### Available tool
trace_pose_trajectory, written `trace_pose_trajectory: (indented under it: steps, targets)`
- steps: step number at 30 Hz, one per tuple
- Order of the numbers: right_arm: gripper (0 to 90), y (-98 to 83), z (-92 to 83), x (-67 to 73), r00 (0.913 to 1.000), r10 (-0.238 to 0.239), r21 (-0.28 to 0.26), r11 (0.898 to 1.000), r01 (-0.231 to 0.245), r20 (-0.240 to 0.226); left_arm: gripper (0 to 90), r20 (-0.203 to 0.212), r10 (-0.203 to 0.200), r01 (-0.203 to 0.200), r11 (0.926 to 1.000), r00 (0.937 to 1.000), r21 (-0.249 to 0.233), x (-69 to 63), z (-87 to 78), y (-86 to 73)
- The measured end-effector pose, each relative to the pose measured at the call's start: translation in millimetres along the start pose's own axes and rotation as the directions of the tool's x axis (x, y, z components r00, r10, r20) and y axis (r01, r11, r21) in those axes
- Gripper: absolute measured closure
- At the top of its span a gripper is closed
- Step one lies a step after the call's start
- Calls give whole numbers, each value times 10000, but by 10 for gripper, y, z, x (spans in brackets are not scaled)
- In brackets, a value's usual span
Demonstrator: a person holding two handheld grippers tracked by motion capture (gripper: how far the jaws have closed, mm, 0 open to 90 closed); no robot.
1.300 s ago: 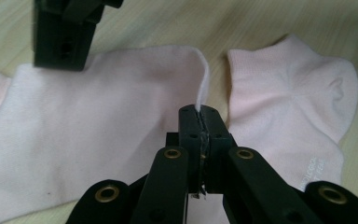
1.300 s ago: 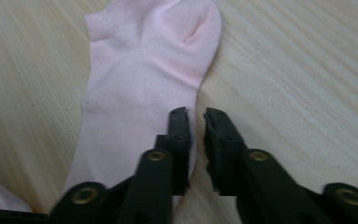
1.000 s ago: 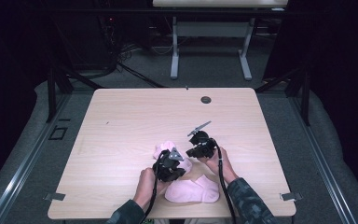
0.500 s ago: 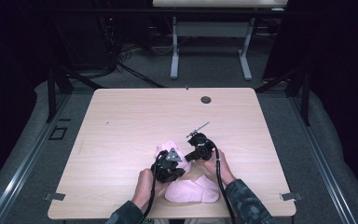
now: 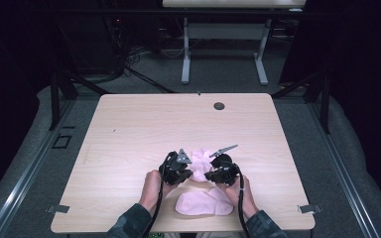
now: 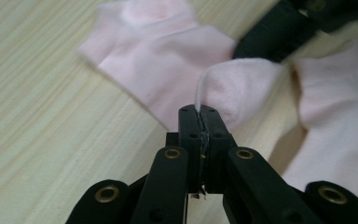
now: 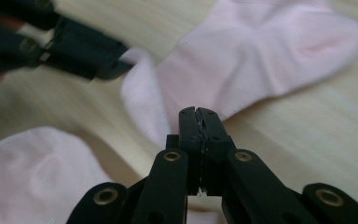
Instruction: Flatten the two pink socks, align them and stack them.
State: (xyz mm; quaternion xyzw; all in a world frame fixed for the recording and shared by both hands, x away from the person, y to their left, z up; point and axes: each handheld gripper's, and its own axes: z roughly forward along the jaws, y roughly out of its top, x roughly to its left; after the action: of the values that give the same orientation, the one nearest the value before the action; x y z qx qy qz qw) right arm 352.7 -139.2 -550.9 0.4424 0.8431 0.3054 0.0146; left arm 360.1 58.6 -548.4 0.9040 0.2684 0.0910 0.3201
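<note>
High view: fixed above person's side, looks forward and down; whole table [image 5: 129, 129] in frame, floor and second table's legs beyond, far off. Left gripper view: rides on left gripper [image 6: 199, 112], looks along jaws, very close above tabletop, toward pink sock [image 6: 168, 70]. Right gripper view: rides on right gripper [image 7: 198, 112], equally close, facing opposite way. Shared by all three: sock [image 5: 198, 159] between grippers, near table's front edge; each gripper view catches other gripper.
</note>
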Motion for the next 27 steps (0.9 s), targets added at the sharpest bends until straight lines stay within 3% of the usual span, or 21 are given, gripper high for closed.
trace_pose_trajectory:
  steps: [3,7,9,12,15,18,19,20,21,23,25,27]
  targets:
    - [844,-20,13,72,9989,-269,-58,9996,267,-375,887,41,-42,41,9999,10000,130,82,19,-37]
    - [673,7,-125,4,9970,-490,-649,9969,452,-594,784,4,-732,732,9973,9973,46,176,-63,-106]
    - [638,41,-225,-83,9975,-696,-998,9927,679,-132,678,-170,-1122,1121,9937,9935,-44,190,-120,-126]
    - [603,134,-306,-243,9900,-1055,-1267,9850,1170,940,571,-303,-1517,1509,9881,9880,-291,168,-226,-142]
    - [547,279,-281,-440,9820,-1140,-985,9867,1296,1505,493,-227,-1385,1374,9895,9901,-445,88,-287,-120]
    - [473,410,-168,-579,9774,-1342,-493,9884,1439,1631,436,1,-1082,1082,9936,9941,-321,-25,-262,-68]
    - [455,447,-119,-597,9787,-1362,-492,9882,1453,1539,440,50,-1020,1021,9946,9948,-203,-49,-235,-57]
    - [431,476,-64,-601,9754,-1636,-469,9840,1722,1474,440,92,-938,939,9956,9955,-61,-66,-187,-50]
    - [395,515,9,-604,9670,-1873,-269,9805,1947,1725,446,117,-868,867,9962,9962,70,-71,-161,-48]
    - [376,564,85,-603,9626,-2105,53,9771,2127,1705,461,68,-830,827,9960,9965,330,-77,-97,-51]
    - [406,605,165,-616,9649,-2007,146,9794,2012,1693,510,7,-705,703,9958,9975,582,-74,-59,-57]
    - [507,619,218,-628,9735,-1721,34,9848,1736,1504,595,139,-621,608,9949,9980,801,-62,-28,-67]
